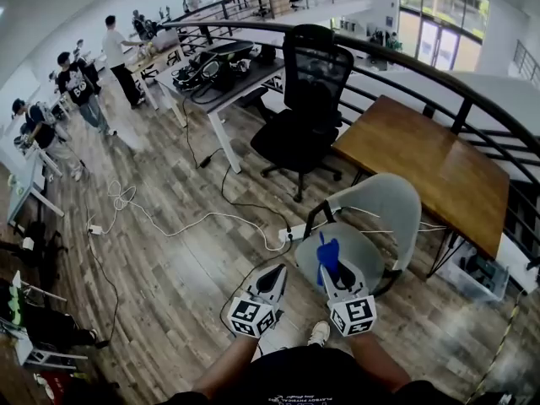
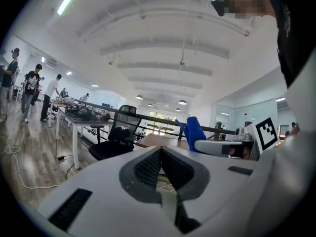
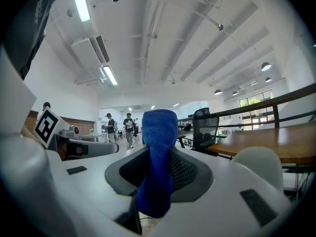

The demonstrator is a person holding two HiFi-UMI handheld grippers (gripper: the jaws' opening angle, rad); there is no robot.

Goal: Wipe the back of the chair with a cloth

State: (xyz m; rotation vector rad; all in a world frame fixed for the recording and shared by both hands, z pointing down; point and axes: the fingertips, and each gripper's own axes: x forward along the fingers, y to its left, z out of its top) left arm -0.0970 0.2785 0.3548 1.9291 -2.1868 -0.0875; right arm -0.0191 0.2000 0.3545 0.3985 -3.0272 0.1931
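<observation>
A pale grey shell chair [image 1: 380, 213] stands in front of me in the head view, its back [image 1: 390, 199] toward the wooden table. My right gripper [image 1: 331, 268] hovers over the seat, shut on a blue cloth [image 1: 327, 256] that sticks up between the jaws; the right gripper view shows the blue cloth [image 3: 157, 157] standing upright and the chair's back [image 3: 261, 167] at lower right. To the left of the chair my left gripper [image 1: 277, 278] is shut with nothing in it. Beside its closed jaws, the left gripper view shows the blue cloth [image 2: 196, 130].
A wooden table [image 1: 439, 163] stands just beyond the chair along a black railing [image 1: 472, 99]. A black office chair [image 1: 308, 108] and a cluttered white desk [image 1: 221, 72] are further off. Cables and a power strip [image 1: 291, 231] lie on the wood floor. Several people stand far left.
</observation>
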